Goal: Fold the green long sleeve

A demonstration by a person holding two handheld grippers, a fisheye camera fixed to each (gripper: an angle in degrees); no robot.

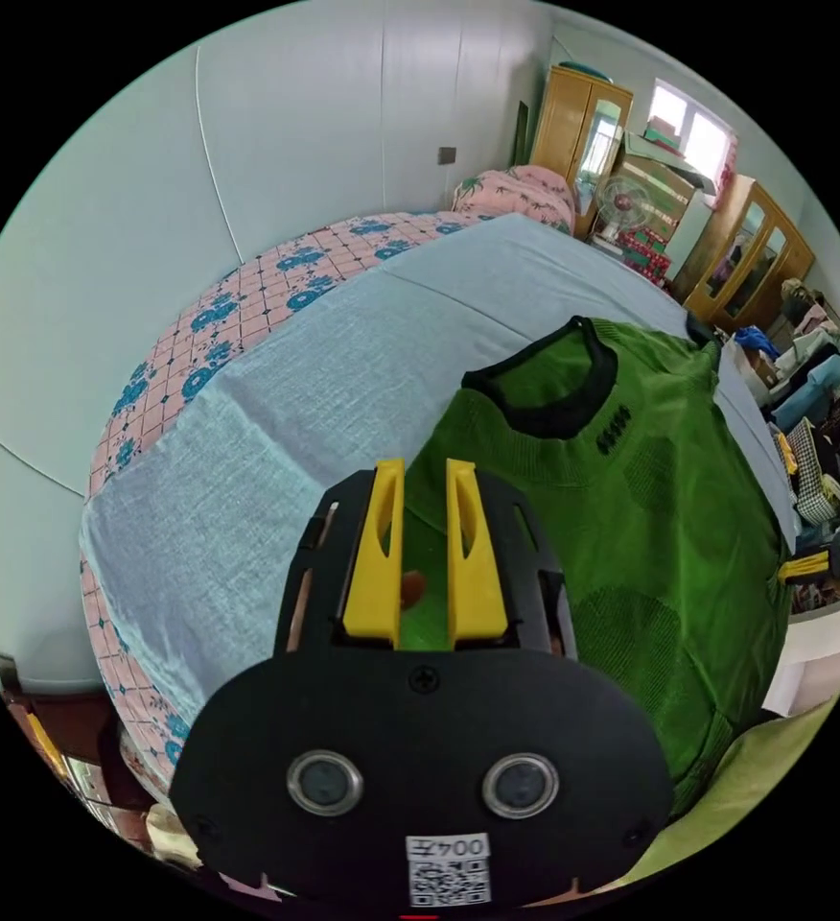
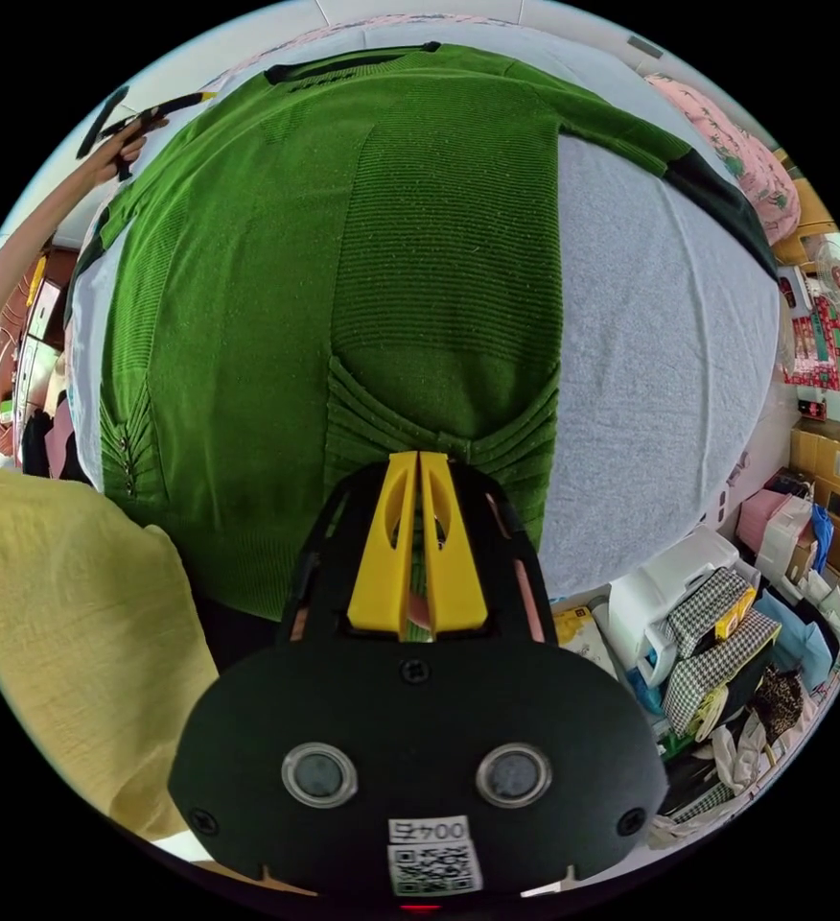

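Note:
The green long sleeve [image 1: 631, 499] lies flat on the bed, black collar [image 1: 573, 408] toward the far side. My left gripper [image 1: 425, 470] sits at its shoulder edge, jaws a narrow gap apart with green cloth between them. In the right gripper view the shirt [image 2: 391, 240] spreads front-up, one sleeve with a black cuff [image 2: 727, 211] stretched out to the right. My right gripper [image 2: 418, 460] is shut on the ribbed hem, which bunches at its tips. The left gripper [image 2: 147, 107] shows in a hand at the far shoulder, and the right gripper [image 1: 808, 566] shows at the hem.
A grey sheet [image 1: 295, 413] covers the bed over a pink patterned cover [image 1: 199, 336]. Wooden wardrobes [image 1: 573, 125] and a fan [image 1: 621, 201] stand beyond. Bags and piled clothes [image 2: 727, 624] crowd the floor beside the bed. The person's yellow garment [image 2: 56, 624] is close by.

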